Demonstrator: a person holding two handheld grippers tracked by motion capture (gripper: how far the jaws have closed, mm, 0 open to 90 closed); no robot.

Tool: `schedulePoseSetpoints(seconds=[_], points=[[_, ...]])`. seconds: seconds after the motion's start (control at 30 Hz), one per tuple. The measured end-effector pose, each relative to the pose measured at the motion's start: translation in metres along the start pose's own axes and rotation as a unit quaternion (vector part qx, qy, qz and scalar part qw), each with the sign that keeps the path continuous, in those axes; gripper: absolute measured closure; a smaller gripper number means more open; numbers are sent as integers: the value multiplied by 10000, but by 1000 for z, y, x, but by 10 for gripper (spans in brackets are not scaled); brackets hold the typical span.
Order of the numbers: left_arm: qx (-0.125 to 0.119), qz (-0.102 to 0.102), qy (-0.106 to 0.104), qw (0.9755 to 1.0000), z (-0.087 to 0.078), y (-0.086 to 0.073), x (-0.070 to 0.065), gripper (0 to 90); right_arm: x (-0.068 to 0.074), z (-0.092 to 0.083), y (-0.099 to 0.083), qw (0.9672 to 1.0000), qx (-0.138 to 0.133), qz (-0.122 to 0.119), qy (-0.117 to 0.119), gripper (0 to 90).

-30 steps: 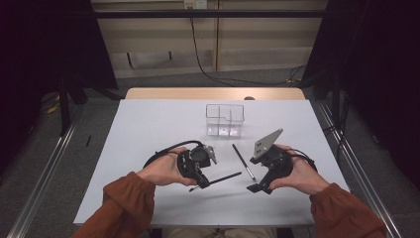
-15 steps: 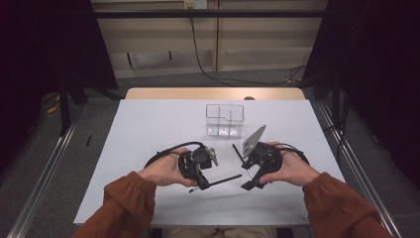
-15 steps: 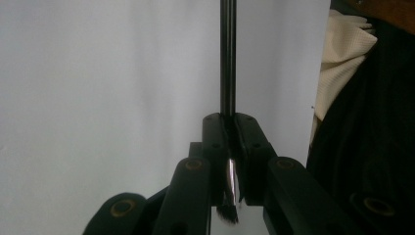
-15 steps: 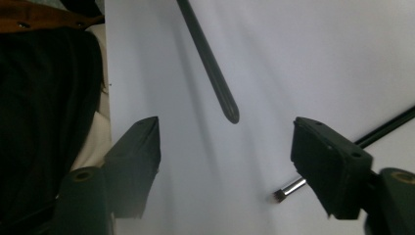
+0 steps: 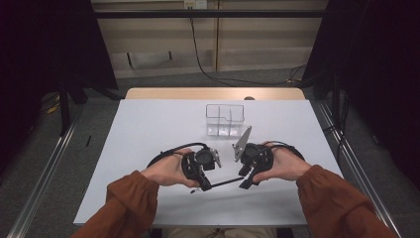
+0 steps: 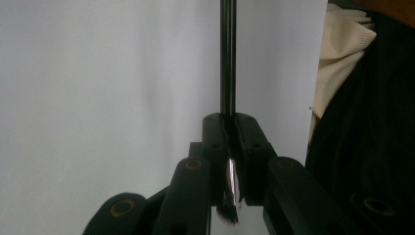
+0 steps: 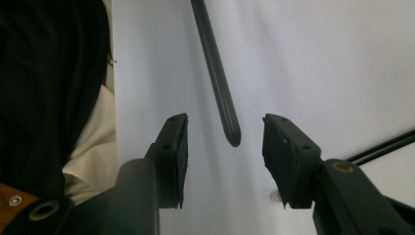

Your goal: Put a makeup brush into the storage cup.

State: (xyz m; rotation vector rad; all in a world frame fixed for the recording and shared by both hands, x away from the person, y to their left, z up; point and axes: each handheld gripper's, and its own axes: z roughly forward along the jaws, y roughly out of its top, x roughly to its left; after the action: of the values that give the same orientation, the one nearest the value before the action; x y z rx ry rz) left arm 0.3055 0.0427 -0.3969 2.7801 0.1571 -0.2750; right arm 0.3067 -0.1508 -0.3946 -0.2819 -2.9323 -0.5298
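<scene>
White bench (image 5: 148,129) under us, left gripper (image 5: 200,171) clamped on one makeup brush (image 6: 227,73), right gripper (image 7: 225,161) with jaws just closing around the second brush (image 7: 215,73) lying between them untouched, so we centre its handle before squeezing

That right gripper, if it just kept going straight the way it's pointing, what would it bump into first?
Most likely the thin black brush handle. Its rounded tip already reaches in between the right gripper's jaws, which have just been closing but don't touch it yet. Beyond lies the white table. How high the handle sits is hard to judge.
</scene>
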Motion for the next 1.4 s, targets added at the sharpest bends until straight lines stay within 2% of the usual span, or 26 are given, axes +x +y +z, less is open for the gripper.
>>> schedulePoseSetpoints(seconds=[0.1,0.2,0.27,0.3,0.33,0.43,0.47,0.57,0.63,0.73,0.8,0.83,0.87,0.93,0.97,1.0,1.03,1.07,1.17,1.2,1.23,1.3,1.33,1.4], points=[[-108,-7,-38,9999,-3,-1,2,844,-1,3,4,9999,127,-76,1,575],[-60,25,-20,10000,-3,-1,0,844,-1,4,7,9998,163,-104,22,596],[-17,52,-8,10000,-2,-1,0,844,0,4,8,9998,135,-127,29,612],[7,55,-72,10000,-2,0,1,844,0,4,9,9999,101,-138,7,624],[1,54,-3,10000,-1,0,0,844,-1,4,9,9998,98,-190,2,641],[73,106,-19,9999,-1,0,2,844,1,4,10,9997,63,-215,29,652],[44,67,-16,10000,0,0,2,844,1,4,11,9996,49,-264,13,660],[78,117,17,9999,0,0,2,844,2,5,13,9994,-7,-340,37,682],[49,74,-18,10000,1,0,2,844,3,7,14,9994,76,-306,107,699],[21,83,-21,10000,2,0,1,844,1,11,15,9990,-11,-419,134,748],[81,166,-72,9998,1,1,1,844,1,12,14,9990,2,-416,164,779],[42,179,-33,9998,3,1,0,843,1,13,14,9990,22,-408,155,810],[77,205,-61,9997,3,1,1,843,0,14,14,9987,15,-487,153,817],[118,255,-66,9996,4,2,1,842,1,16,13,9988,49,-451,193,824],[85,246,11,9997,5,2,0,841,2,16,13,9988,84,-437,225,830],[73,273,-19,9996,6,2,1,839,2,18,12,9984,82,-520,219,835],[83,280,-13,9996,6,2,1,837,3,18,12,9985,142,-444,278,837],[108,318,-26,9994,5,2,2,837,2,18,12,9984,114,-487,265,838],[9,318,-59,9995,3,1,3,833,2,17,10,9986,79,-453,278,840],[-121,318,-92,9994,2,0,4,833,1,17,9,9985,44,-464,284,840],[-105,340,-126,9993,1,-1,6,833,0,17,8,9983,13,-511,262,841],[-224,279,-123,9993,1,-3,7,828,1,17,6,9986,9,-429,303,841],[-172,293,-138,9993,0,-3,8,825,1,17,5,9987,20,-418,295,841],[-241,251,-119,9993,0,-4,8,822,1,19,4,9987,51,-404,314,842]])
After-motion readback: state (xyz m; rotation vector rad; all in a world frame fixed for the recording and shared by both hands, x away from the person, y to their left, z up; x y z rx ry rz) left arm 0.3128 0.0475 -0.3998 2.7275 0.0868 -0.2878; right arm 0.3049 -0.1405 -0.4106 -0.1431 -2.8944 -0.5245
